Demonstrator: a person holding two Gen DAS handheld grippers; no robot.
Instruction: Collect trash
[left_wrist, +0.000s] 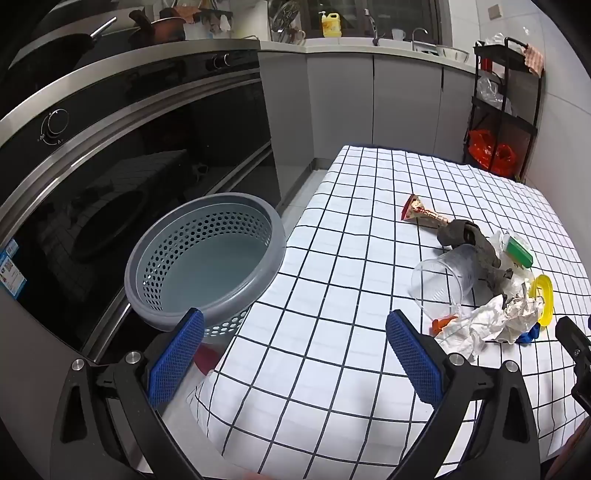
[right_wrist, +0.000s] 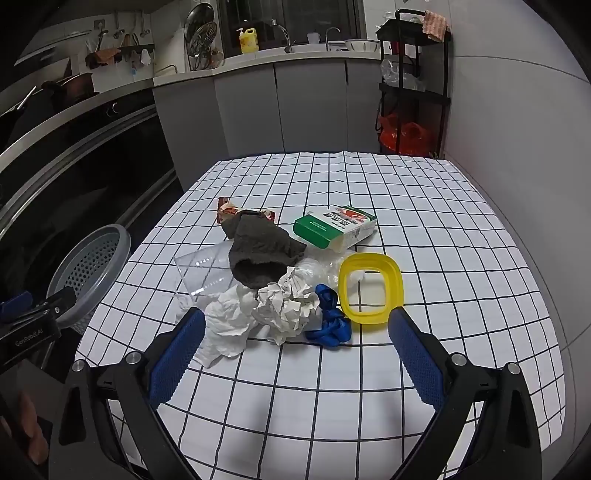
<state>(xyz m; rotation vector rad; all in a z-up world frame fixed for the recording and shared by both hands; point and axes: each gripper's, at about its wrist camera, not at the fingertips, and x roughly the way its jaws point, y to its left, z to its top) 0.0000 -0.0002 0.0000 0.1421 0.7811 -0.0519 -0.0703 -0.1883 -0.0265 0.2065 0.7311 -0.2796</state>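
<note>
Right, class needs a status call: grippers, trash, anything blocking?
Left gripper open, empty. Right gripper open, empty, facing trash pile. Grey basket empty beside table. Path clear.

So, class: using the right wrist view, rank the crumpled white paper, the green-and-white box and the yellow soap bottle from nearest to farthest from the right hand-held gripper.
1. Crumpled white paper: on the table, just ahead of the open right hand-held gripper.
2. Green-and-white box: mid-table, behind the pile.
3. Yellow soap bottle: on the far counter, beside the tap.
</note>
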